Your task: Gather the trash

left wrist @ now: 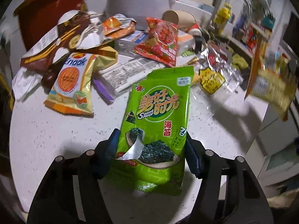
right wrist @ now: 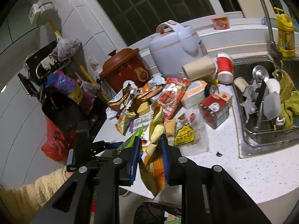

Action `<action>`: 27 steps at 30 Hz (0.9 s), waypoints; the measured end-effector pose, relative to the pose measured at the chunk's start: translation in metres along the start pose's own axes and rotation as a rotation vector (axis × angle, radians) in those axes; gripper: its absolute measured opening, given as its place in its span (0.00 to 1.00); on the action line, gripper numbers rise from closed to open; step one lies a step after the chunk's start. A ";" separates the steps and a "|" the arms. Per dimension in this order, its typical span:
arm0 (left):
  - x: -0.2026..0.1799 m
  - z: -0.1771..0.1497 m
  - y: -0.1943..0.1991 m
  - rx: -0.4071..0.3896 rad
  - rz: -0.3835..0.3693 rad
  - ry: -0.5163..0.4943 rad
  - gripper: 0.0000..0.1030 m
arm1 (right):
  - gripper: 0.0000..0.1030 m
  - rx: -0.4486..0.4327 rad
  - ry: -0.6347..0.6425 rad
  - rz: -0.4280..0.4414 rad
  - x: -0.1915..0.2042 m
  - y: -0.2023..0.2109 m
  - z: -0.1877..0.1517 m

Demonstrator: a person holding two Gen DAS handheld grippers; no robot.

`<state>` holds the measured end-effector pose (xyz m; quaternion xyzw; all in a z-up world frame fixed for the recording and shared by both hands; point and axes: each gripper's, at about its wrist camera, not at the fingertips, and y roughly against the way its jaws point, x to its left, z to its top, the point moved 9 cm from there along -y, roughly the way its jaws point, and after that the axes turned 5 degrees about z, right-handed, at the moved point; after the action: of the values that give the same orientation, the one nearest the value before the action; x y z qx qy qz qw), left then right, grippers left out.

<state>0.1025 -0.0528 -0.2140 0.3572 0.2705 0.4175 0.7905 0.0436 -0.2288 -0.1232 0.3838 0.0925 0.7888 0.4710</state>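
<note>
A green seaweed packet (left wrist: 158,112) lies lengthwise between the blue pads of my left gripper (left wrist: 152,141). The pads press on its two long edges just above the white speckled counter (left wrist: 56,134). My right gripper (right wrist: 150,140) is shut on a crumpled yellow and orange snack wrapper (right wrist: 155,168), held over the counter's front edge. That wrapper shows blurred at the right of the left wrist view (left wrist: 271,85). A heap of snack wrappers (left wrist: 89,56) covers the counter behind. Below the right gripper I can see a black trash bag (right wrist: 153,212).
A brown crock pot (right wrist: 125,69) and a pale rice cooker (right wrist: 175,46) stand behind the heap. A red carton (right wrist: 214,110), paper cups (right wrist: 224,67) and a tape roll (right wrist: 211,91) lie near the sink (right wrist: 265,140), which holds dishes. A person's yellow sleeve (right wrist: 28,192) is at lower left.
</note>
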 end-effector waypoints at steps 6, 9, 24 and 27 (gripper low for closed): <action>0.005 -0.001 0.027 -0.078 -0.072 0.119 0.58 | 0.22 0.006 0.028 0.039 0.021 -0.003 -0.002; 0.003 -0.008 0.042 -0.103 -0.088 0.139 0.58 | 0.19 0.009 0.057 0.067 0.036 -0.004 -0.003; 0.014 -0.040 0.037 -0.108 0.017 0.199 0.59 | 0.85 0.172 0.681 -0.167 0.068 -0.049 -0.089; 0.013 -0.038 0.035 -0.107 0.005 0.216 0.60 | 0.79 0.232 0.778 -0.203 0.072 -0.067 -0.110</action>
<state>0.0650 -0.0147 -0.2108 0.2683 0.3303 0.4693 0.7737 -0.0067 -0.1108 -0.1957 0.0965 0.3893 0.8089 0.4299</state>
